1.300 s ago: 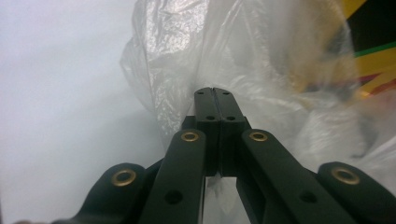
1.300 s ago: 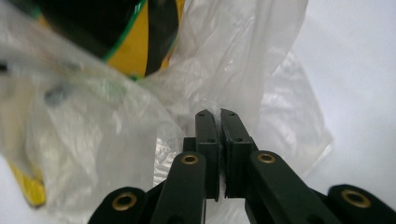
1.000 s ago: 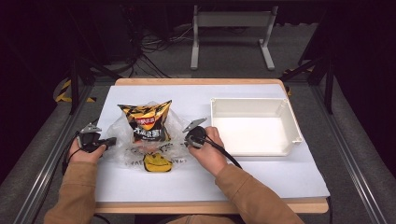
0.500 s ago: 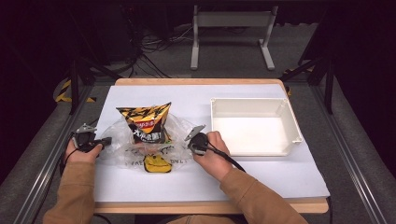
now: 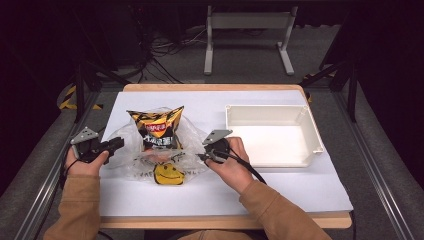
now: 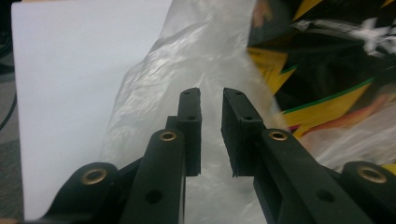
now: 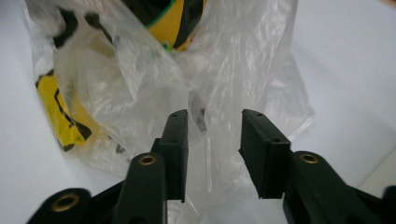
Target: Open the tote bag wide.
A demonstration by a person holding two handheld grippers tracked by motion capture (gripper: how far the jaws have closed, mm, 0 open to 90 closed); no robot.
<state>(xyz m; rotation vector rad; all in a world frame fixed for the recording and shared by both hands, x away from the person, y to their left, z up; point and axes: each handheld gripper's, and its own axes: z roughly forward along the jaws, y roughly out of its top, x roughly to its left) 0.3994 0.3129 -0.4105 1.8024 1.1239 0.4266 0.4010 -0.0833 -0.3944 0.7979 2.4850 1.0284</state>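
Clearly, both pairs of jaws stand apart and grip nothing. The left gripper (image 6: 211, 133) has a narrow gap, with the clear bag (image 6: 187, 60) lying just ahead of and under its tips. The right gripper (image 7: 212, 154) is open wider, and a fold of the same film sits in the gap, unpinched. Inside the bag stands a yellow and black chip packet (image 5: 156, 125), upright, with a smiley print (image 5: 168, 174) at the near edge. It rests on the white counter (image 5: 215, 192), left of the tray (image 5: 272, 135).
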